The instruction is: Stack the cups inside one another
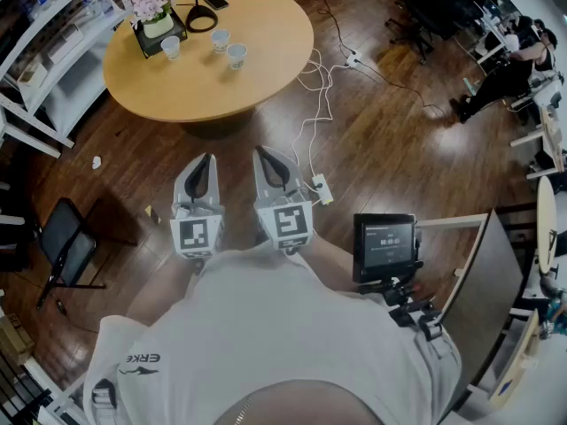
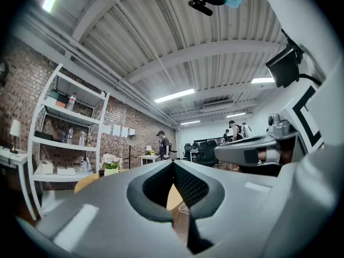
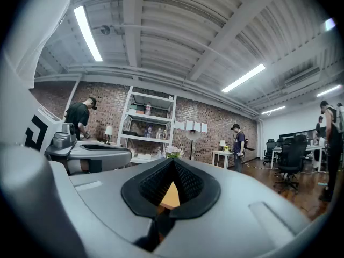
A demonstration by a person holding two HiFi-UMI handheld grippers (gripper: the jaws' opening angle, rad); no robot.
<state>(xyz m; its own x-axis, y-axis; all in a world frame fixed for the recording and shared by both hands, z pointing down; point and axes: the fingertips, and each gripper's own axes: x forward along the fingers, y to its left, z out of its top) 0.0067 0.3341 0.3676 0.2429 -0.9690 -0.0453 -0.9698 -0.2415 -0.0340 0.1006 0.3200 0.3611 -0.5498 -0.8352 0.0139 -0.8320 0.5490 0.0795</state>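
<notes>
cups (image 1: pixel 220 40): table's (image 1: pixel 266 69) left side, probably light and squishy, so we pinch a rim gently | left tongs (image 1: pixel 204 171) + right tongs (image 1: pixel 270 168): closed, empty

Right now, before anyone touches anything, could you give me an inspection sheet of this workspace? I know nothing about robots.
Surface: round light wooden table, standing on a dark wood floor.
Job's things: three small pale cups, upright, apart from each other, none stacked.
Clutter: pot of pink flowers on a black tray, black round lamp base, dark phone, all on the table.
Grippers: grey left tongs and grey right tongs both shut, empty, held level short of the table.
Cables: white cables trail across the floor to a white power strip.
Surroundings: white shelving, black chair, small dark screen, people at desks.
</notes>
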